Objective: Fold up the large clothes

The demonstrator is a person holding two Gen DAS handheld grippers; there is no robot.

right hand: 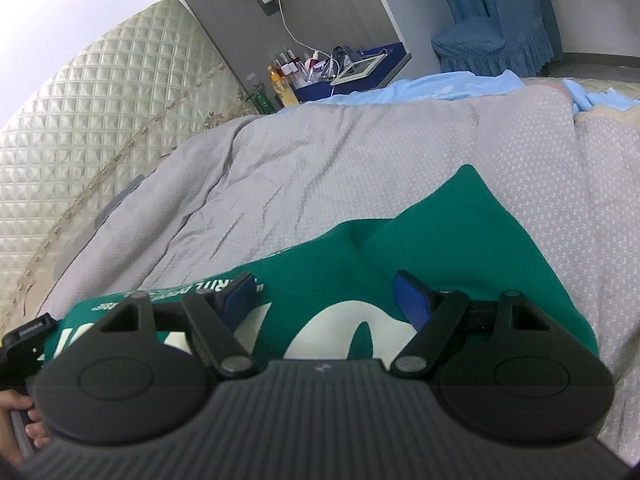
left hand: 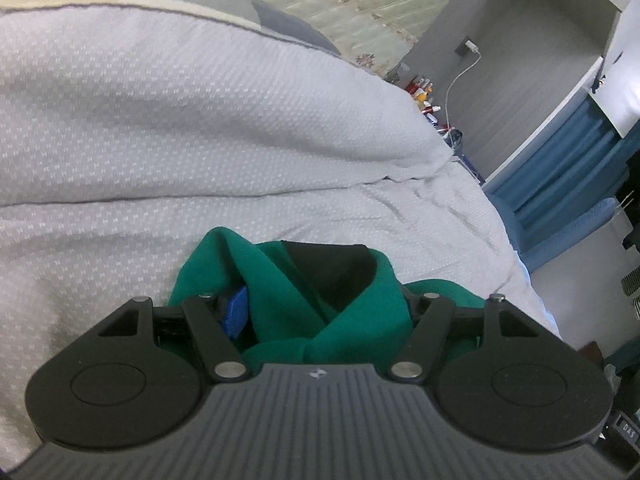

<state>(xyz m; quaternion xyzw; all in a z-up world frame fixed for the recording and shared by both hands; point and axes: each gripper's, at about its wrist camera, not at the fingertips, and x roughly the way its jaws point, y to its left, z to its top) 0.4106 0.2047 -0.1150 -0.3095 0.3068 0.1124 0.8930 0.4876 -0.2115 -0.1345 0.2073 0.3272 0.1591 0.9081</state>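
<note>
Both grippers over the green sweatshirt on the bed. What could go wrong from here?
1. The left gripper sits over bunched neck folds of the green sweatshirt; closing could catch several layers.
2. The right gripper is open over flat fabric; it may pinch the grey bedcover beneath too.

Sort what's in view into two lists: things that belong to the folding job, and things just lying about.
Job:
green garment
left gripper, open, green cloth bunched between its jaws
right gripper, open over the garment
grey bedspread, the work surface

Lying about:
bottles
charger cable
light blue cloth
blue chair
</note>
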